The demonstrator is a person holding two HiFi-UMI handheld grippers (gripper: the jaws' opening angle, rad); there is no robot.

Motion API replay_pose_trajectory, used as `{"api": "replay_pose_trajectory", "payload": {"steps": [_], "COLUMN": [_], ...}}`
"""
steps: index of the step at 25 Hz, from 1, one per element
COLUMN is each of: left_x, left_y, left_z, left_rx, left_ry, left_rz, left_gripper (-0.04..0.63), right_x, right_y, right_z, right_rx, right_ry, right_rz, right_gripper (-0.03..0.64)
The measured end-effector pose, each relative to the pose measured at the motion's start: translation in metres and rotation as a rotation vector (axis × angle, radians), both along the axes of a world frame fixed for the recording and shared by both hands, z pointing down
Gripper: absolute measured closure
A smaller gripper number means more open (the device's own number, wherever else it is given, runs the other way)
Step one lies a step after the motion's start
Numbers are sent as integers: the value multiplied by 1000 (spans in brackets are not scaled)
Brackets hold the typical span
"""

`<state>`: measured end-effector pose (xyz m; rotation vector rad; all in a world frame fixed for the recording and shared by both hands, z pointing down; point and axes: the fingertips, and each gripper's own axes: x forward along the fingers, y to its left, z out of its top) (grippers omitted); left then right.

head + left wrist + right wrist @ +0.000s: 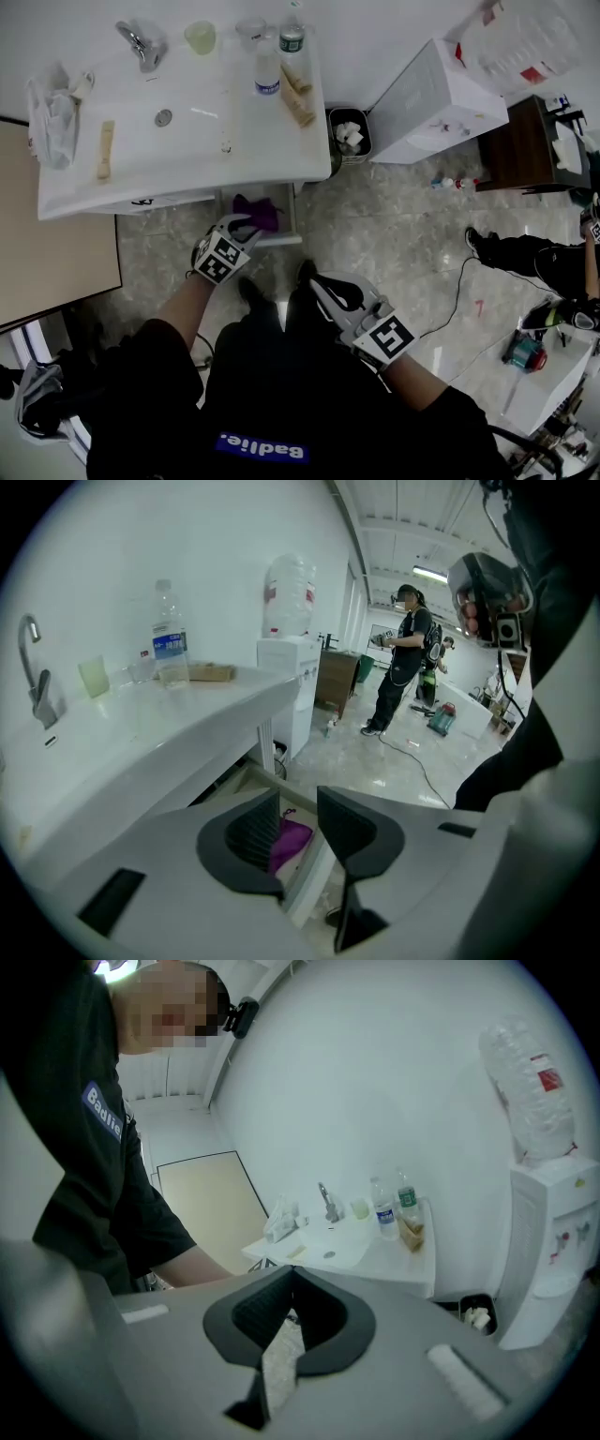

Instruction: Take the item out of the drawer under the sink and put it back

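Observation:
A purple cloth pouch [255, 211] lies in the open drawer [281, 239] under the white sink counter [187, 159]. My left gripper [246, 225] hangs just in front of and above the drawer, pointing down at it. In the left gripper view the left gripper [298, 794] stands open; the pouch [291, 841] shows in the gap between the jaws, lying in the drawer [314, 883] below, and the pads do not press on it. My right gripper [319, 284] is held lower right over my lap, away from the drawer. In the right gripper view the right gripper [291, 1274] is shut with nothing in it.
Bottles [267, 70], a cup [200, 36] and a tap [139, 42] stand on the counter. A small bin [349, 133] and a water dispenser [441, 98] stand to the right. A cable [450, 300] runs over the floor. A person [398, 667] stands far off.

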<state>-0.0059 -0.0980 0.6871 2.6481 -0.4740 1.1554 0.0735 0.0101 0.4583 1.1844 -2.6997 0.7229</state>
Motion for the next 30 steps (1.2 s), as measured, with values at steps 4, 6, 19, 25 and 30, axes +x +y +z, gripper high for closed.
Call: {"api": "replay_pose_trajectory", "payload": {"steps": [4,6,19,25,30], "left_x": [2,2,-1,-8,-5], "left_y": [-2,-5,-23,-27,-30], "left_z": [30,46,127,163,185], "left_rx": [10,22,15,49,68], "left_ry": [-93,-140,-297,-416,-488], "left_rz": [64,106,270,380,489], "left_gripper": [462,445,436,432,423], "right_x": [5,7,15,18,32], "right_y": [-1,-1,28,35,37], "right_z": [11,21,65,83,93], "right_rx": [-23,-45,-165,-200,-232], "right_ry": [-10,-23,-23,-26,-11], "right_rz": [31,52,84,84,98], "right_gripper": [614,614,614,614,614]}}
